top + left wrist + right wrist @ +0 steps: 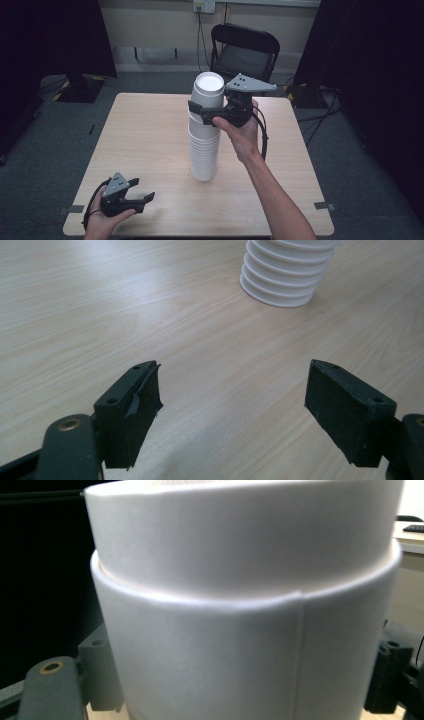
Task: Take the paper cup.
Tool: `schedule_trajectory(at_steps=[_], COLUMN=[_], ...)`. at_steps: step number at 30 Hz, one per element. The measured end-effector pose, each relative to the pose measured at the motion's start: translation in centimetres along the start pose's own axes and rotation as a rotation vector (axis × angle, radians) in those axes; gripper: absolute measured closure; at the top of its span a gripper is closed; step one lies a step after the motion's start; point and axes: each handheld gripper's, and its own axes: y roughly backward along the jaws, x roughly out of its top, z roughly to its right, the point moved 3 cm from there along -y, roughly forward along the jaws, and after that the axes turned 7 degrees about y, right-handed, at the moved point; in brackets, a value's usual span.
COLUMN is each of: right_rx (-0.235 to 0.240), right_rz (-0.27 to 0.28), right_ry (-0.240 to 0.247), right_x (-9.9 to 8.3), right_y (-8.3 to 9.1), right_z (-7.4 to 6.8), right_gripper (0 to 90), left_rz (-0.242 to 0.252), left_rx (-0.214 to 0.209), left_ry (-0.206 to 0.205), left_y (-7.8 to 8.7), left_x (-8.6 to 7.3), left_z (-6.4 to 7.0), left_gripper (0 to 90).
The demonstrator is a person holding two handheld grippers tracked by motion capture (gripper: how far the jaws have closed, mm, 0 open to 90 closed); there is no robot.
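Observation:
A tall stack of white paper cups (204,150) stands upside down at the middle of the wooden table (145,130). My right gripper (205,107) is up at the stack's upper part, its jaws on either side of the top cup (208,92) and pressed against its wall. In the right gripper view the cup's white wall (240,555) spans the whole gap of the right gripper (245,680). My left gripper (144,189) is low at the table's front left, open, with nothing between its jaws. In the left gripper view the open left gripper (235,365) points toward the stack's ribbed base (285,275).
A black folding chair (245,50) stands behind the table's far edge. Dark curtains hang at both sides, with cables on the grey floor (325,107) at the right. Small tape marks (325,205) sit near the front corners.

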Motion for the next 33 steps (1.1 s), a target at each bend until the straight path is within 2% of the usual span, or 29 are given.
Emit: schedule_trajectory(at_steps=[5, 17, 22, 33], right_rx=[0.002, 0.001, -0.015, -0.049], right_rz=[0.006, 0.058, 0.092, 0.096], right_ry=[0.004, -0.01, -0.015, -0.021], right_x=[0.3, 1.2, 1.8, 1.9], right_y=[0.1, 1.2, 2.2, 3.9], right_z=[-0.1, 0.2, 0.5, 1.3], right_gripper=[15.4, 15.7, 15.7, 15.9], left_rz=[0.0, 0.002, 0.005, 0.012], left_rx=[-0.002, 0.001, 0.0, 0.002], left_ry=[0.0, 0.004, -0.001, -0.006], left_y=[0.0, 0.0, 0.0, 0.0], left_x=[0.0, 0.0, 0.0, 0.0], left_z=[0.0, 0.0, 0.0, 0.0], left_gripper=[21.8, 21.8, 21.8, 21.8])
